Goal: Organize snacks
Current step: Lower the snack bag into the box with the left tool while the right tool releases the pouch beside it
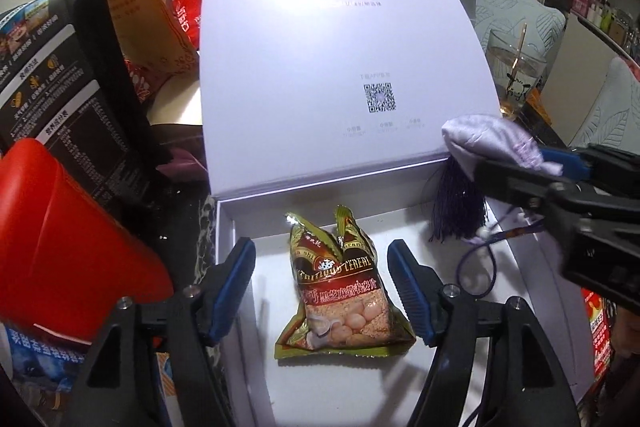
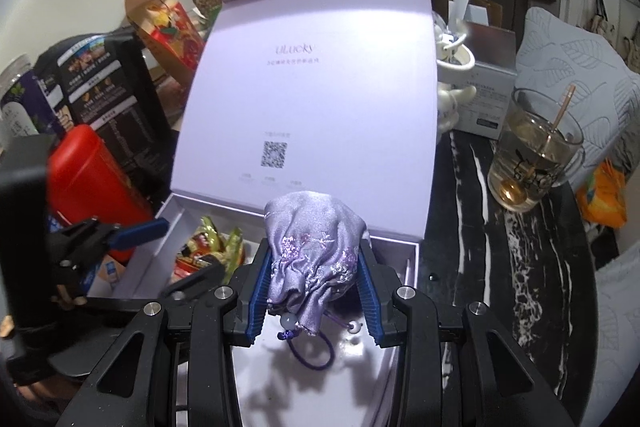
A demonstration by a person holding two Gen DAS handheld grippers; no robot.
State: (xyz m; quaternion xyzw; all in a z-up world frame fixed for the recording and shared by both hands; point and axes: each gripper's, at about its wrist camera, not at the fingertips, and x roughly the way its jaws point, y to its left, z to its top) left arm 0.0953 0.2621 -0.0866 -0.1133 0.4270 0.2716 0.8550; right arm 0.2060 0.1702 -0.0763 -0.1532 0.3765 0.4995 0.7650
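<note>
1 cereal packet [image 1: 340,291] | between open left tool [image 1: 322,291] fingers, untouched

Cereal packet [image 1: 340,287] lying in open box [image 1: 240,367], pouch [image 2: 316,243] above box's right side, glass [image 2: 536,163] right of box

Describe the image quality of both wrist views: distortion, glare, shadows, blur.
Left wrist view: strong fisheye bending of the box lid, dark vignetted corners, cereal packet sharp, its foil glinting. Right wrist view: same curvature, lid evenly lit, purple pouch casting a soft shadow on the box floor, edges slightly soft.
</note>
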